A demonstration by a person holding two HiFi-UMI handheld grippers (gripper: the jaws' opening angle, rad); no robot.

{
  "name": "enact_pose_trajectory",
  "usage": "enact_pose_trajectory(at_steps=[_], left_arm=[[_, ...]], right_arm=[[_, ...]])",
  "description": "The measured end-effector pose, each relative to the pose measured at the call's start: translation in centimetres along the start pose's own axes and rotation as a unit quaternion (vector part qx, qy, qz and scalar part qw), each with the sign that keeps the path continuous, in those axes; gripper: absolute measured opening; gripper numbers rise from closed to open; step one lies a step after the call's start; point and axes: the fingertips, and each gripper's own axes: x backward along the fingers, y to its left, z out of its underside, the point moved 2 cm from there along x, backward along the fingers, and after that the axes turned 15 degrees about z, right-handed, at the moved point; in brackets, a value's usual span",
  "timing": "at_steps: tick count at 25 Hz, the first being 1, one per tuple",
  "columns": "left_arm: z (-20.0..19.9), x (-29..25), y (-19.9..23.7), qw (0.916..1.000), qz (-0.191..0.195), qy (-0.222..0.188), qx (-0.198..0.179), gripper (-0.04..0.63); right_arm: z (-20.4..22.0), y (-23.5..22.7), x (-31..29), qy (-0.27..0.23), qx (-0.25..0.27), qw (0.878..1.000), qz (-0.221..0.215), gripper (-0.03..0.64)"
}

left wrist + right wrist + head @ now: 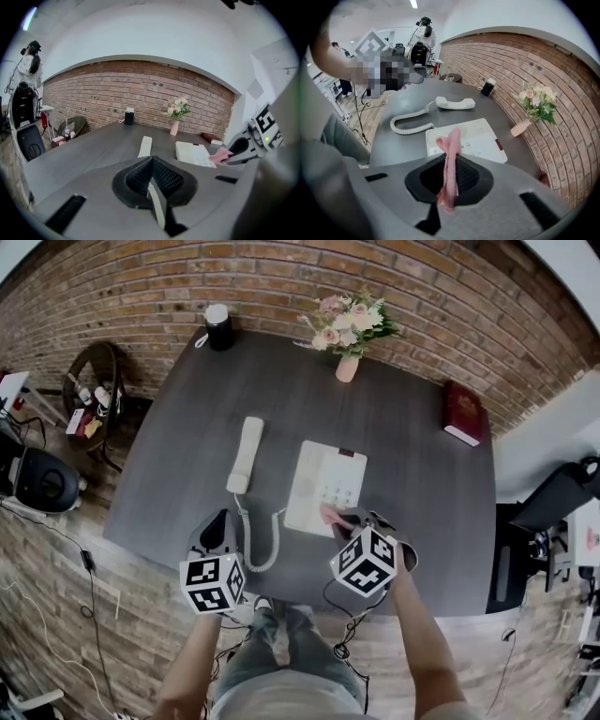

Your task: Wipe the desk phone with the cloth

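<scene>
Right tool (450, 165) clenching narrow pink cloth (451, 140), holding it over near edge of white desk phone base (324, 487); contact with base unclear. Left tool (153, 180) empty, jaws pressing together, hovering at near left above dark grey table (412, 465). Base sitting mid-table. White handset (246, 454) lying off base, on table just left of it; coiled white cord (261, 542) looping between handset and base, toward near edge.

Flower vase (347, 367), red book (464, 412), black speaker (218, 327)
</scene>
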Motion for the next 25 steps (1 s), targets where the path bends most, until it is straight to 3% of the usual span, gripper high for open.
enact_pose_trajectory(at_steps=[12, 25], left_arm=[[-3.1, -5.0, -2.7, 0.9994, 0.029, 0.004, -0.021, -0.002], [-3.8, -10.0, -1.4, 0.9998, 0.01, 0.016, -0.006, -0.002]], right_arm=[[1.0, -6.5, -0.6, -0.002, -0.013, 0.999, 0.031, 0.021], [0.8, -10.5, -6.2, -0.005, 0.032, 0.999, 0.002, 0.021]])
